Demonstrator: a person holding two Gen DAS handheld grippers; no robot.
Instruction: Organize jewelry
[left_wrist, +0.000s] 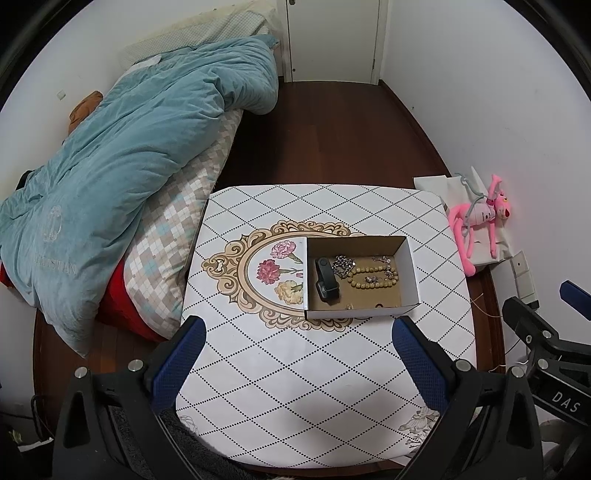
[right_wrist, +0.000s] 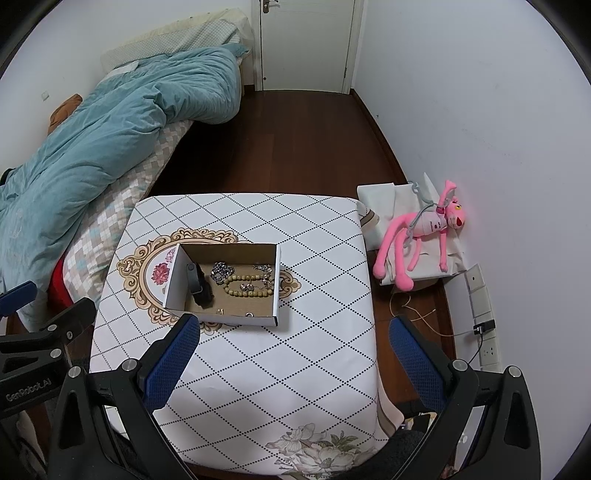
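The open cardboard box (left_wrist: 400, 291) stands on the patterned table (left_wrist: 280, 387). Inside it lie a black watch (left_wrist: 327, 282), a string of beige beads (left_wrist: 373, 275) and a silver chain (left_wrist: 342, 265). The left gripper (left_wrist: 297, 363) is wide open and holds nothing, near the box. The right gripper (right_wrist: 293, 363) is also wide open and empty, above the table edge.

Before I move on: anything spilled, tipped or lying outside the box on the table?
Nothing stands out. The open white cardboard box sits flat on the diamond-patterned tablecloth, with the black smartwatch, tan bead strand and silvery chain pieces loosely heaped inside it. No jewelry shows outside the box.
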